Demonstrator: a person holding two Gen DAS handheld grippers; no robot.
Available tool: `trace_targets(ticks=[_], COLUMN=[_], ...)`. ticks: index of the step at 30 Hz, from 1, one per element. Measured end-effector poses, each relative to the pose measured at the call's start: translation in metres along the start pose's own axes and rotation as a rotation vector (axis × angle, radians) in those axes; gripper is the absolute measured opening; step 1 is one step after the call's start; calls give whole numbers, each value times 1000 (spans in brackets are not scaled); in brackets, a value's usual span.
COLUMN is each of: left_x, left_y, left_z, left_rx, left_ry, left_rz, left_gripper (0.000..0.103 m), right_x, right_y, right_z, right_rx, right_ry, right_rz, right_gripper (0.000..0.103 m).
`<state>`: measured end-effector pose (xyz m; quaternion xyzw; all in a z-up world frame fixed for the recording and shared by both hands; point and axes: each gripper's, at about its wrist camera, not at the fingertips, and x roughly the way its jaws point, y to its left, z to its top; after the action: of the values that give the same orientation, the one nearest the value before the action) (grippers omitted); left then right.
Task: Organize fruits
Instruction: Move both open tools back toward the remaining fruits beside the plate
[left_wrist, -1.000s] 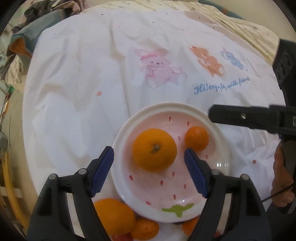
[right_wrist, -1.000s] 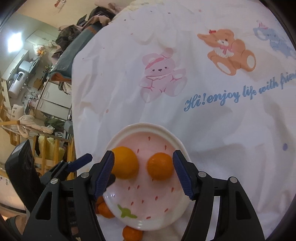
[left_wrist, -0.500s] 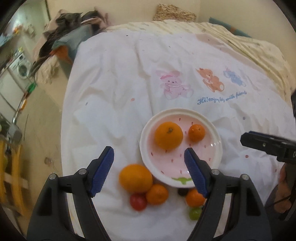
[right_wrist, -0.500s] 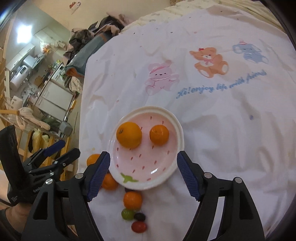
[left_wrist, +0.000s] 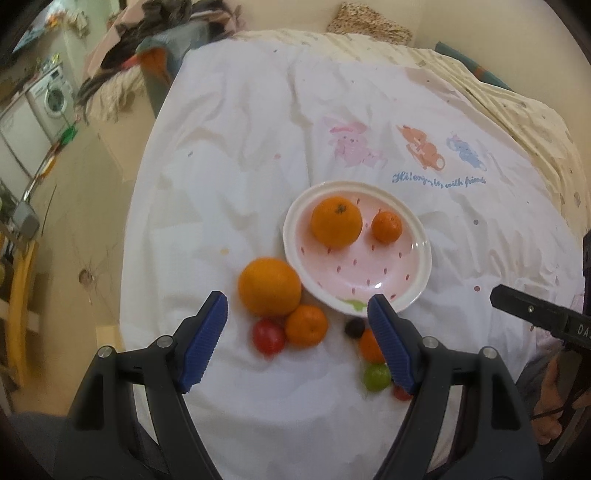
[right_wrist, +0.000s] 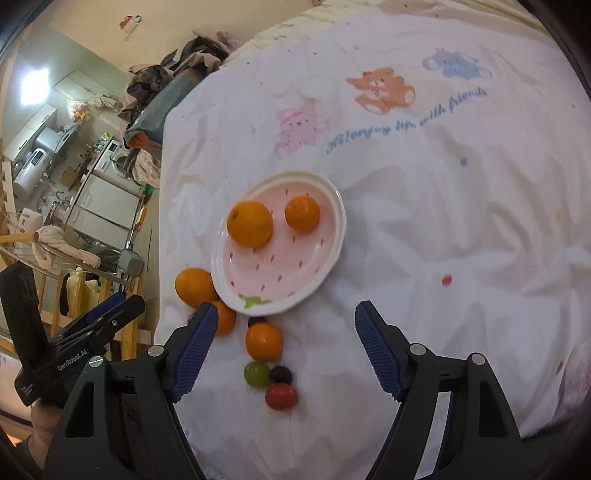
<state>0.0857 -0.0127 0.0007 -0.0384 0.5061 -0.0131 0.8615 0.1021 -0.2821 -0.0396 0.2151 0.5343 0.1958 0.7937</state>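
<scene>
A pink strawberry-print plate (left_wrist: 413, 291) (right_wrist: 334, 254) lies on the white bedsheet. It holds a big orange (left_wrist: 335, 220) (right_wrist: 250, 223) and a small mandarin (left_wrist: 386, 226) (right_wrist: 302, 213). In front of the plate lie a large orange (left_wrist: 269, 286), a mandarin (left_wrist: 306, 325), a red tomato (left_wrist: 268, 336), a third mandarin (right_wrist: 263, 341), a green fruit (right_wrist: 256, 373), a dark grape (right_wrist: 280, 374) and another red tomato (right_wrist: 281, 396). My left gripper (left_wrist: 296, 299) hangs open above the loose fruit, empty. My right gripper (right_wrist: 287, 307) is open and empty too.
The sheet (left_wrist: 240, 147) carries printed cartoon animals (right_wrist: 380, 88) and blue lettering beyond the plate. The bed's left edge (left_wrist: 136, 229) drops to the floor, with piled clothes (left_wrist: 147, 40) and a washing machine (left_wrist: 55, 98) beyond. A hand (left_wrist: 550, 398) holds the right gripper's handle.
Both grippers have drawn back and up from the plate, so the loose fruit in front of it has come into view. The right jaws stand a little wider.
</scene>
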Motion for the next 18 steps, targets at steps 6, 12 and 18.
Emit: trace_targets(ticks=[6,12,18], left_x=[8,13,18], left_y=[16,35,47], left_z=[-6,-3,1], left_rx=[-58,-126,-176], left_ry=[13,18,17], left_rz=[24,46,71], left_gripper=[75,75,75], right_x=[14,42,74], right_y=[-6,-9,9], right_z=[-11,-18,-35], right_rx=[52,101,-3], right_ry=[63,159,320], right_rz=[12,14,0], right_gripper=[79,79,79])
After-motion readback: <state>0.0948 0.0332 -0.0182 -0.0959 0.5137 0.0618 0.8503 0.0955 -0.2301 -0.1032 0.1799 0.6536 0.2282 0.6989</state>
